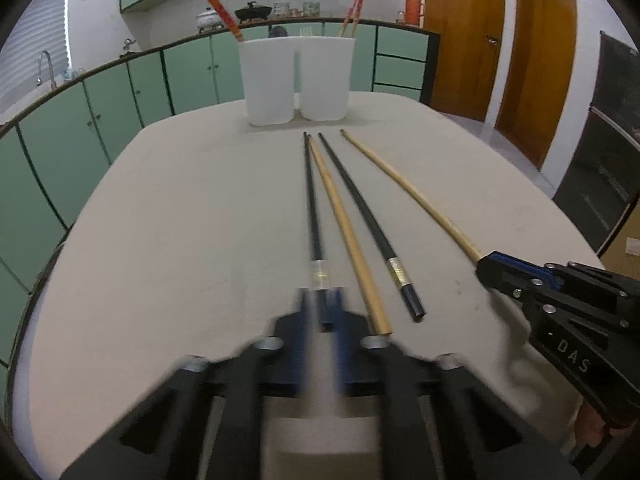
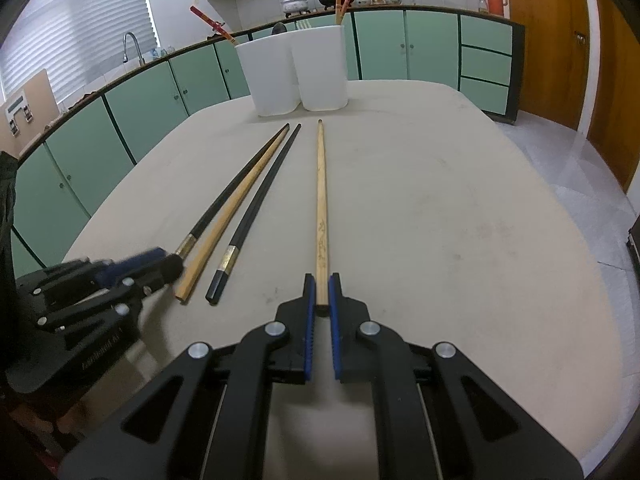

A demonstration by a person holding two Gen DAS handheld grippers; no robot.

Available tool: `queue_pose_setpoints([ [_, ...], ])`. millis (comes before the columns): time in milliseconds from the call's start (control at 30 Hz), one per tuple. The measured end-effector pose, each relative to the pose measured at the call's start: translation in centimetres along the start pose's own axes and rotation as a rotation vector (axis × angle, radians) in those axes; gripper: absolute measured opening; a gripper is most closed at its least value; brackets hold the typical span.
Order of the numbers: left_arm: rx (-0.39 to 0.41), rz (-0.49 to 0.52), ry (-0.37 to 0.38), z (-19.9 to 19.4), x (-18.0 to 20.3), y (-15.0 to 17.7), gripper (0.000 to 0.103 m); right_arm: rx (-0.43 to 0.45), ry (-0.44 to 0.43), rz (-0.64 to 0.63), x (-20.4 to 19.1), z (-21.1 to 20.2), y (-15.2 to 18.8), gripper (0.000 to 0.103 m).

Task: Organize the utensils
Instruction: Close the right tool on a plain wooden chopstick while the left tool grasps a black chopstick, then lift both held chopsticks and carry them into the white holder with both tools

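Note:
Several long chopsticks lie on the beige table (image 1: 160,240). My left gripper (image 1: 322,300) is closed around the near end of a black chopstick (image 1: 310,200); its fingers are motion-blurred. Beside it lie a wooden chopstick (image 1: 344,228) and a second black chopstick (image 1: 368,224). My right gripper (image 2: 322,286) is shut on the near end of another wooden chopstick (image 2: 320,184), which rests on the table. Two joined white holders (image 1: 296,80) stand at the far end, with red-wrapped chopsticks (image 1: 220,12) sticking out. The holders also show in the right wrist view (image 2: 296,72).
Green cabinets (image 1: 80,132) with a counter, sink tap (image 1: 46,66) and pots run behind the table. Wooden doors (image 1: 532,60) stand at the right. The table edge curves near both sides.

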State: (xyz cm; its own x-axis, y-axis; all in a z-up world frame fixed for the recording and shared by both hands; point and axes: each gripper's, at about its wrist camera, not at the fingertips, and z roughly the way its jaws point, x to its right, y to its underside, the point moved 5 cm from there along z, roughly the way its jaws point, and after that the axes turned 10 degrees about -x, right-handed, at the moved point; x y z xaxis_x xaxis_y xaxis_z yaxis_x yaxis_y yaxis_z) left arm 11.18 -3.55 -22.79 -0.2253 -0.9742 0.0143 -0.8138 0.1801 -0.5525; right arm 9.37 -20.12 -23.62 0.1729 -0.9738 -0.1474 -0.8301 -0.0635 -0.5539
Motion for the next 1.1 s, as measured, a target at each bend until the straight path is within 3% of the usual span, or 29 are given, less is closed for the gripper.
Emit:
queue_pose_setpoints([
  [233,0.033,-0.037,0.001,-0.9,-0.8,-0.4,0.006,0.008,0.002,-0.006,0.0,-0.3,0.0,0.006],
  [467,0.132,-0.032,-0.026,-4.1,-1.4,-1.8,0.006,0.072,0.028,-0.053,-0.3,-2.3,-1.3,0.006],
  [800,0.309,-0.035,-0.029,-10.6,-2.5,-6.8,0.006,0.224,-0.003,-0.074,-0.4,-8.1,-6.2,0.006],
  [1100,0.369,-0.040,-0.001,-13.2,-3.5,-12.0,0.006,0.328,-0.036,-0.113,-0.3,-12.9,-12.3,0.006],
])
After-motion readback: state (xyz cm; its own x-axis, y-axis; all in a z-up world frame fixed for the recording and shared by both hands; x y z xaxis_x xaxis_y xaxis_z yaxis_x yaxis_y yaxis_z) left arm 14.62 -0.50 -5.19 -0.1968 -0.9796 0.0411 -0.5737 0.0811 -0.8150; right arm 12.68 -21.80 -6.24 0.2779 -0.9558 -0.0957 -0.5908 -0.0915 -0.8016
